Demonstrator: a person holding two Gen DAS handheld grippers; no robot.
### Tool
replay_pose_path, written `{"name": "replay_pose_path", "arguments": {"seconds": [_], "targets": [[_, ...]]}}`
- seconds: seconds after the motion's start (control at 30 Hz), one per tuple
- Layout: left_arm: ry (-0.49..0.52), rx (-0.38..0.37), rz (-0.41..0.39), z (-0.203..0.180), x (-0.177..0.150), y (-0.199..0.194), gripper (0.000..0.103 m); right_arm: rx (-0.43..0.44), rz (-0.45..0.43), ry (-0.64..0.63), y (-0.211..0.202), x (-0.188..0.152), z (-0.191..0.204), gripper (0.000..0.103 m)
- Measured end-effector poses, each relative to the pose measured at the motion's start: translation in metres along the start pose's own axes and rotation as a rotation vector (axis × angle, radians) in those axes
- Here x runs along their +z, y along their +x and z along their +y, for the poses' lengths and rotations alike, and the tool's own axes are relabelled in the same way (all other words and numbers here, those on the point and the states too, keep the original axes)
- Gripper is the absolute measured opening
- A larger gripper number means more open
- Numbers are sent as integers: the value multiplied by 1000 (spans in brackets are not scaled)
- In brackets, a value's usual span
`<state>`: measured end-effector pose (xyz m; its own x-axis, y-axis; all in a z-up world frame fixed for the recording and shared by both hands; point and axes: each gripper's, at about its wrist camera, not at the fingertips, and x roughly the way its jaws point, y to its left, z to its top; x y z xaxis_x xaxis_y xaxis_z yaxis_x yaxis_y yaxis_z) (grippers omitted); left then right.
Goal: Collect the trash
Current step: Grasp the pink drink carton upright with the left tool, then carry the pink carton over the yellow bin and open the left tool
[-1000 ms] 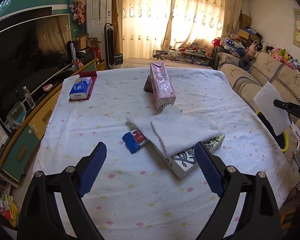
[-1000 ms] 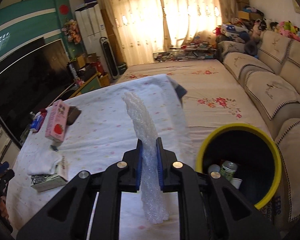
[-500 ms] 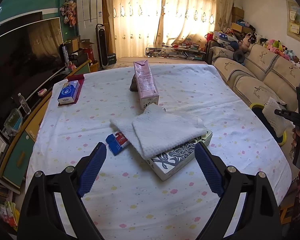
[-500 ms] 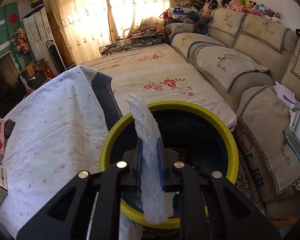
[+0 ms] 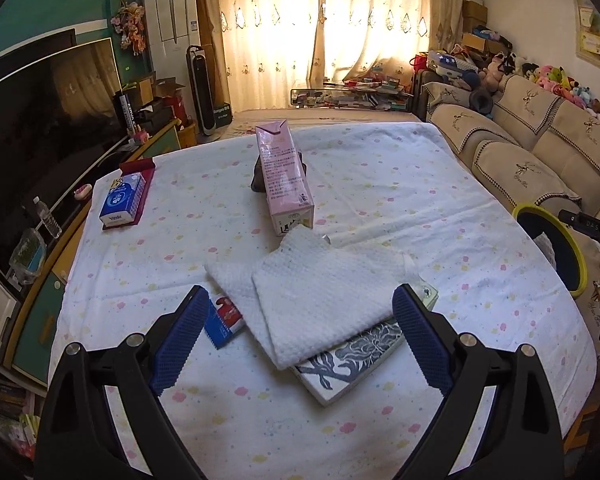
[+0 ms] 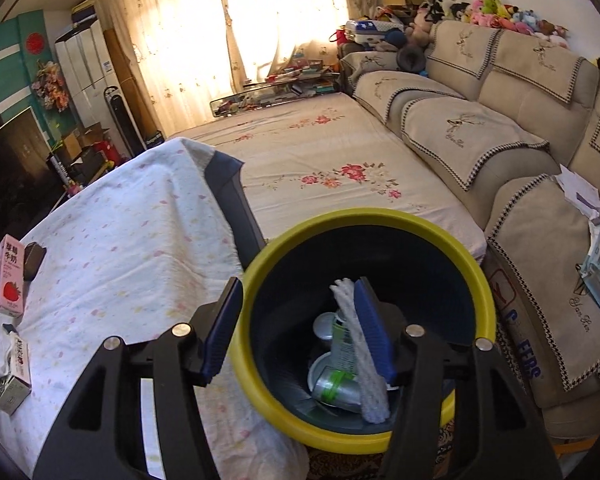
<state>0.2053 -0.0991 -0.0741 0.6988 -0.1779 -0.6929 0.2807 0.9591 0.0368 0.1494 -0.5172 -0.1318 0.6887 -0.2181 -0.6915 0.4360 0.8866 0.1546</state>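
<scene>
Since 1 second ago our right claw (image 6: 298,328) has swung from above the bench (image 6: 112,240) to over the yellow-rimmed bin (image 6: 488,292), and its jaws have just been opening; the white foam sheet (image 6: 360,344) leans against 1 pad, unclamped, inside the bin's mouth. Cans (image 6: 336,388) already lie there. Only the left view shows what remains: milk carton (image 5: 284,176), wrapper (image 5: 222,322), towels (image 5: 320,300). Our left claw (image 5: 298,338) gapes empty.

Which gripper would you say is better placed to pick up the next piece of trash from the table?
Left: the left gripper hangs open over the white towel; the right gripper is over the bin.
</scene>
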Motion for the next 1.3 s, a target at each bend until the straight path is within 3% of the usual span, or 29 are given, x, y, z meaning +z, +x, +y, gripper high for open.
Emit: {"name": "replay_pose_path", "arguments": {"seconds": [0.37, 0.7, 0.97, 1.1, 1.3], "targets": [[-16, -4, 16, 10, 61, 49, 92, 25, 7, -13, 1, 0, 10, 57], [-55, 26, 119, 20, 101, 119, 90, 38, 23, -5, 6, 0, 7, 58], [-62, 49, 178, 20, 106, 156, 66, 44, 28, -9, 7, -1, 7, 58], [-54, 36, 190, 19, 105, 162, 43, 46, 28, -6, 7, 0, 6, 58], [-16, 49, 133, 13, 109, 142, 41, 51, 22, -8, 3, 0, 5, 58]]}}
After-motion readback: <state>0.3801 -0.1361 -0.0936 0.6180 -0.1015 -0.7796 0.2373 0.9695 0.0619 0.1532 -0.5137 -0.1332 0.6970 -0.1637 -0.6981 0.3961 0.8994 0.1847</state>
